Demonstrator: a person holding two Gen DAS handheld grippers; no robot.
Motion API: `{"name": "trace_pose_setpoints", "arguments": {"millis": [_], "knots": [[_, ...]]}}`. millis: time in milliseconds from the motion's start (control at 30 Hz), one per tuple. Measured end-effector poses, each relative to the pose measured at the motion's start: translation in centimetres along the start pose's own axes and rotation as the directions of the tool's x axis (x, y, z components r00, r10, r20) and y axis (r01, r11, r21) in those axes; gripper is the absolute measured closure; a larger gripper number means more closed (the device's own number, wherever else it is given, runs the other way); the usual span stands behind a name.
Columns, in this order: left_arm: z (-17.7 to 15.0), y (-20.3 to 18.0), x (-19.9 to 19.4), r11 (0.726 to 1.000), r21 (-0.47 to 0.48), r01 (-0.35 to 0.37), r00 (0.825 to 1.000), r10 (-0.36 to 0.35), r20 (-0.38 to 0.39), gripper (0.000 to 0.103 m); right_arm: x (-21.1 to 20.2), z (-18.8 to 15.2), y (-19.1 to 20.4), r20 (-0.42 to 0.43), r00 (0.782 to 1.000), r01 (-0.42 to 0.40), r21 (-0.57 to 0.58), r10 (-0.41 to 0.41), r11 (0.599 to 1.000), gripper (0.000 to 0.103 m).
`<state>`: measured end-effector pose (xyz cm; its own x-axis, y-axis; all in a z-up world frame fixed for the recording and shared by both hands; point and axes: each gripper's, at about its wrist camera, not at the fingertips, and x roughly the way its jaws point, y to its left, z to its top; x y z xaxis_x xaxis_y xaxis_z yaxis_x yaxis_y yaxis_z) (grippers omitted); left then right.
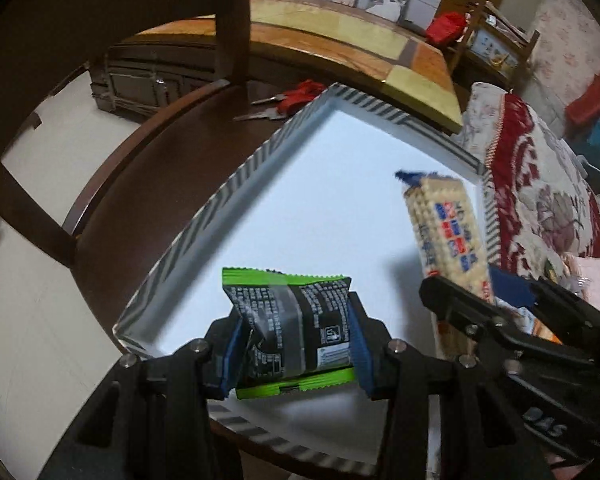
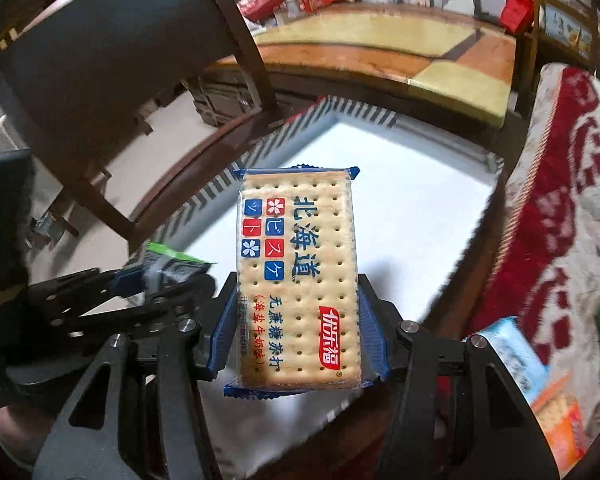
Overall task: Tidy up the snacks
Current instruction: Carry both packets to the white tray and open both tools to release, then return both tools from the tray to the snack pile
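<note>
Now carrying: left gripper [image 1: 294, 344] clamps green snack packet [image 1: 290, 328], right gripper [image 2: 298, 334] clamps cracker pack [image 2: 298, 280]; next, release into white tray [image 1: 260, 156], 12 o'clock.

On the cracker packet [image 2: 298, 284], held upright in the right wrist view, large dark blue characters "北海道" are printed down the front. Beside them, red and blue squares carry white Japanese letters "ビスケット" and flower signs. Lower down, "无蔗糖苏打" is read in blue, with "(海盐牛奶味)" in red next to it. A red logo near the bottom right corner bears "优乐福" in white. On the green and black snack packet [image 1: 290, 330] fine white print and a small white label are seen, too blurred to be read. On the black gripper arm [image 1: 548, 426] the letters "SVG" appear upside down, only partly legible.
</note>
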<state>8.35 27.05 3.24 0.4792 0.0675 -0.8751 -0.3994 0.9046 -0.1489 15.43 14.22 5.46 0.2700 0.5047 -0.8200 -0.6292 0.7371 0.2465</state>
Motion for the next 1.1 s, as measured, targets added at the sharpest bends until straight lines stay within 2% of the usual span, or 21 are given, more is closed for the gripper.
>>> {"name": "trace_pose_setpoints", "arguments": {"millis": [133,267,367,433,500,600,733,833,1000,1100], "knots": [[-0.2,0.3,1.3,1.0,-0.004,0.0,1.0,0.0,-0.02,0.055,2.3,-0.1,0.1,-0.036,0.999,0.024,-0.009,-0.025,1.0,0.049],[-0.5,0.5,2.1,0.999,0.001,-0.034,0.999,0.034,-0.021,0.055,3.3,-0.7,0.1,-0.057,0.998,0.041,-0.003,-0.041,0.999,0.049],[-0.5,1.1,2.0,0.998,-0.011,-0.056,0.998,0.056,-0.005,0.054,3.0,-1.2,0.3,-0.038,0.998,0.05,-0.012,-0.051,0.999,0.049],[-0.5,1.5,2.1,0.998,-0.023,-0.063,0.998,0.063,-0.003,0.049,3.0,-1.4,0.2,-0.035,0.999,0.008,0.026,-0.007,1.0,0.048],[-0.6,1.9,2.0,0.998,-0.036,-0.06,0.998,0.06,0.004,0.034,2.8,-1.5,0.1,-0.042,0.999,-0.013,0.052,0.015,0.999,0.048],[-1.0,1.7,1.3,0.998,-0.037,-0.044,0.999,0.045,0.024,0.029,2.1,-1.9,-0.3,-0.033,0.998,-0.054,0.097,0.058,0.994,0.048],[-1.6,0.9,-0.2,0.999,-0.011,-0.047,0.998,0.047,0.049,0.028,-0.5,-2.8,-0.9,0.03,0.994,-0.106,0.124,0.103,0.987,0.048],[-2.2,0.0,-2.0,1.0,-0.008,-0.013,0.996,0.014,0.086,0.027,-3.4,-4.1,-1.7,0.078,0.991,-0.123,0.135,0.113,0.983,0.048],[-3.8,-2.6,-5.8,0.999,0.005,0.039,0.986,-0.039,0.162,0.011,-8.7,-7.9,-4.1,0.125,0.991,-0.074,0.155,0.055,0.985,0.048],[-4.7,-5.0,-7.6,0.997,0.02,0.069,0.983,-0.071,0.171,0.008,-12.5,-11.6,-6.6,0.138,0.99,-0.007,0.183,-0.018,0.983,0.048]]}}
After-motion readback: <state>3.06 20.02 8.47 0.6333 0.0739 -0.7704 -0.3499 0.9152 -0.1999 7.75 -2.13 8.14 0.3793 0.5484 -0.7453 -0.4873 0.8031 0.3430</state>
